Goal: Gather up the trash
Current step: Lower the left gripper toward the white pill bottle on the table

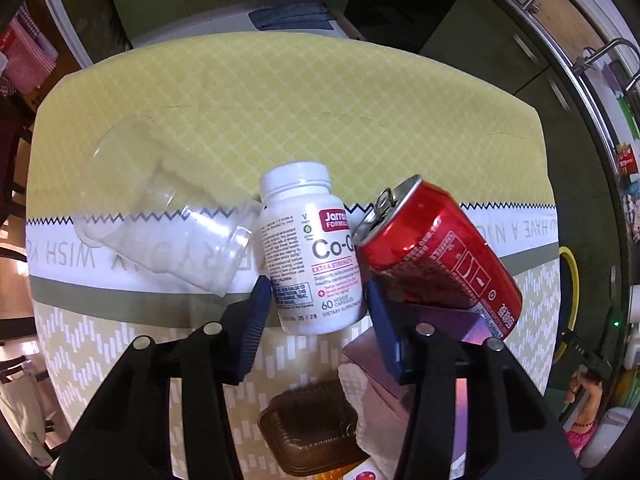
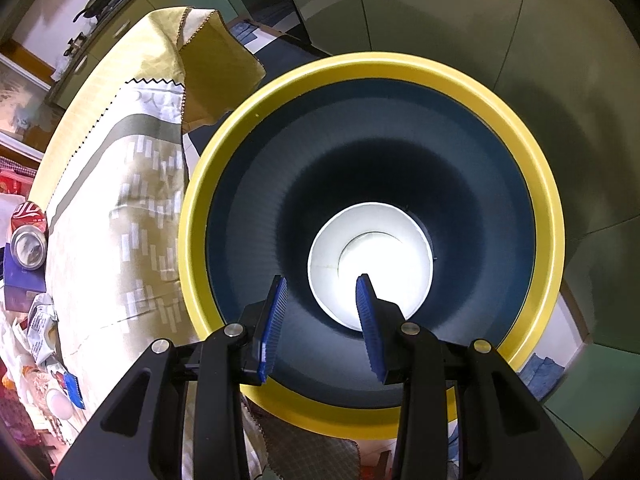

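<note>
Left claw (image 1: 316,312) brackets the white bottle (image 1: 310,248), pads not visibly pressing; can (image 1: 436,256) crowds 3 o'clock, cup (image 1: 160,208) 10 o'clock. Right claw (image 2: 322,312) hangs released over the bin (image 2: 548,216).

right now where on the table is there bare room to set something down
Bare tablecloth lies beyond the clear cup, white bottle and red can, out to the far edge. The near side is crowded: brown tray, purple box, tissue.

Left tool (image 1: 316,304) part-closed; right tool (image 2: 322,320) gapes empty.
</note>
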### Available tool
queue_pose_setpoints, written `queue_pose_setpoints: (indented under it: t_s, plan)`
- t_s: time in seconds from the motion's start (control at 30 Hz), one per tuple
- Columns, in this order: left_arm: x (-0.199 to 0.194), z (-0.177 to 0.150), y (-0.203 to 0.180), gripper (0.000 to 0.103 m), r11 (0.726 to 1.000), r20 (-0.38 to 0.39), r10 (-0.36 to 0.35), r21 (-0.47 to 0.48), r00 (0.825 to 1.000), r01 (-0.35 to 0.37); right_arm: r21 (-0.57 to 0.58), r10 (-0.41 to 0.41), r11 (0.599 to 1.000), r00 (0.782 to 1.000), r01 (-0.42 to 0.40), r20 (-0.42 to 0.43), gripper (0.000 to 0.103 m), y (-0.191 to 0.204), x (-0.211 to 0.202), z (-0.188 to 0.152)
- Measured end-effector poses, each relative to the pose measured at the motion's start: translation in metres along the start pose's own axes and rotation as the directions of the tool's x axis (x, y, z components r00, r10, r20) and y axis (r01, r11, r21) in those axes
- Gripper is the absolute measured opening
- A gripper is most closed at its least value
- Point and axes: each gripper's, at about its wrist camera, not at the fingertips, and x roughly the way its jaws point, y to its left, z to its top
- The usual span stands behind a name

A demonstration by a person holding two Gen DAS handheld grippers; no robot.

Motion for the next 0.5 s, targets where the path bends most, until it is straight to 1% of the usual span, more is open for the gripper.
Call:
queue_pose_setpoints:
  t_s: [0.13,0.3,0.37,0.43,0.5]
  plan:
    - [0.001,0.001,-0.004,0.048,1.0,0.005,0.012,0.006,1.0,-0.012,0.008,0.002,1.0,1.0,-0.002,-0.005,0.036,-0.005,0.004,0.002]
    - [0.004,0.007,-0.007,0.048,1.0,0.008,0.008,0.003,1.0,-0.008,0.002,0.013,1.0,1.0,-0.013,-0.01,0.036,-0.004,0.009,0.003]
    - [0.007,0.007,-0.005,0.048,1.0,0.002,-0.009,-0.001,1.0,0.009,-0.003,0.015,1.0,1.0,-0.015,-0.015,0.036,-0.003,0.011,0.003]
    - [0.013,0.005,-0.002,0.048,0.999,-0.028,-0.039,-0.006,0.999,0.039,-0.003,0.017,1.0,1.0,-0.017,-0.018,0.036,-0.003,0.013,0.003]
    - [0.016,0.002,0.003,0.047,0.998,-0.039,-0.063,-0.017,0.997,0.062,-0.002,0.017,1.0,1.0,-0.017,-0.019,0.036,-0.004,0.015,0.003]
